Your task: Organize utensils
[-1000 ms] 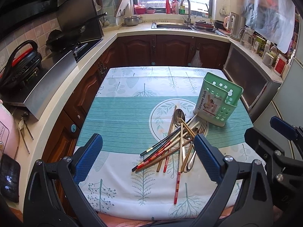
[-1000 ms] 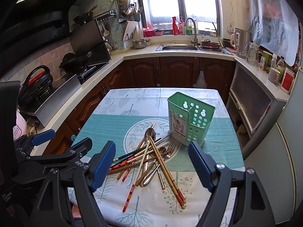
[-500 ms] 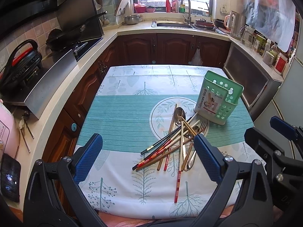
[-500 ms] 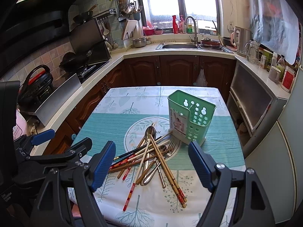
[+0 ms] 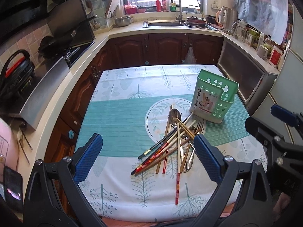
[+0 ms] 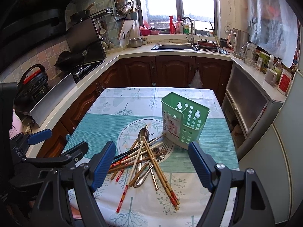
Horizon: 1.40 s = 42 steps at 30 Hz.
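Observation:
A loose pile of utensils (image 5: 176,140) (image 6: 145,157) lies on the patterned tablecloth: several chopsticks, spoons and a fork (image 6: 162,150). A green slotted utensil holder (image 5: 215,95) (image 6: 183,120) stands upright just beyond the pile, to its right. My left gripper (image 5: 147,156) hovers open near the table's front edge, short of the pile, nothing between its blue pads. My right gripper (image 6: 152,162) is also open and empty, above the near side of the pile. Each gripper shows at the edge of the other's view.
The table (image 5: 117,117) sits in a U-shaped kitchen. A stove with pans (image 6: 75,60) and a pressure cooker (image 5: 13,73) are on the left counter, a sink (image 6: 176,46) at the back, jars and a kettle (image 6: 238,41) on the right. A phone (image 5: 12,187) lies at lower left.
Hardly anything differs: the left wrist view has tilted slightly, the pile and holder lie as before, and both grippers keep the same opening.

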Available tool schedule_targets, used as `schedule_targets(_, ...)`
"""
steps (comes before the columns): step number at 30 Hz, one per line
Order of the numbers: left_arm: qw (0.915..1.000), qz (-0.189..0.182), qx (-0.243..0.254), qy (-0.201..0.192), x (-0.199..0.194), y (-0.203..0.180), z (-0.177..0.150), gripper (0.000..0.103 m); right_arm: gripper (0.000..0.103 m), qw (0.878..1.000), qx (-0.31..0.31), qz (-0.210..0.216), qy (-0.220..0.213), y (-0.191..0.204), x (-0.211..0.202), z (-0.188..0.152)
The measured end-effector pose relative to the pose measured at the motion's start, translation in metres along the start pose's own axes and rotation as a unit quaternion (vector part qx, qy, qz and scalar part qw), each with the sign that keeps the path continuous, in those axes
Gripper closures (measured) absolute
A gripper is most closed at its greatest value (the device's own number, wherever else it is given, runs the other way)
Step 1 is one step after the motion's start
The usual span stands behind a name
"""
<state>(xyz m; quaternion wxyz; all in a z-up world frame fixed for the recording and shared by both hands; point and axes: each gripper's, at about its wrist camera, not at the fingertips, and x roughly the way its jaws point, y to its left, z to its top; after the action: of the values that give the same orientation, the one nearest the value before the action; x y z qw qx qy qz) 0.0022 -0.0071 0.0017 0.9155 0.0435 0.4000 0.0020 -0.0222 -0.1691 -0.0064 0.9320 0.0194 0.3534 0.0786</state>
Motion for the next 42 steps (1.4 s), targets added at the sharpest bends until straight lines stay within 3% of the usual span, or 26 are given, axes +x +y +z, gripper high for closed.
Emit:
schedule_targets(6, 0.9973, -0.05, 0.049, 0.023, 0.013, -0.003, 0.016, 0.009, 0.023, 1.0, 0.005, -0.006, 0.008, -0.01, 0.005, 0.017)
schedule_targets(8, 0.9944, -0.082, 0.051, 0.043, 0.024, 0.002, 0.026, 0.014, 0.023, 1.0, -0.003, -0.013, 0.008, -0.013, 0.008, 0.025)
schedule_targets(14, 0.9896, -0.108, 0.035, 0.089, 0.061, 0.021, 0.05, 0.017, 0.024, 0.999, -0.034, -0.022, 0.01, -0.023, 0.022, 0.047)
schedule_targets(15, 0.9882, -0.109, 0.036, 0.102, 0.069, 0.023, 0.053, 0.017, 0.026, 0.999, -0.036, -0.015, 0.015, -0.025, 0.027, 0.051)
schedule_targets(19, 0.9849, -0.097, 0.068, 0.126, 0.098, 0.02, 0.053, 0.017, 0.052, 0.997, -0.043, 0.012, 0.061, -0.03, 0.054, 0.058)
schedule_targets(21, 0.9828, -0.098, 0.087, 0.13, 0.11, 0.015, 0.047, 0.017, 0.058, 0.994, -0.046, 0.024, 0.096, -0.032, 0.074, 0.057)
schedule_targets(23, 0.98, -0.1, 0.105, 0.136, 0.123, 0.009, 0.038, 0.022, 0.06, 0.99, -0.05, 0.036, 0.126, -0.034, 0.093, 0.053)
schedule_targets(25, 0.9757, -0.105, 0.122, 0.149, 0.134, 0.0, 0.027, 0.036, 0.066, 0.985, -0.056, 0.044, 0.155, -0.032, 0.112, 0.044)
schedule_targets(31, 0.9527, -0.157, 0.107, 0.237, 0.178, -0.021, -0.011, 0.071, 0.077, 0.962, -0.054, 0.088, 0.252, -0.04, 0.17, 0.002)
schedule_targets(37, 0.9342, -0.191, 0.072, 0.293, 0.2, -0.036, -0.038, 0.08, 0.081, 0.941, -0.056, 0.121, 0.31, -0.046, 0.195, -0.032)
schedule_targets(42, 0.9304, -0.193, 0.053, 0.308, 0.208, -0.046, -0.048, 0.082, 0.081, 0.932, -0.056, 0.144, 0.329, -0.052, 0.201, -0.039)
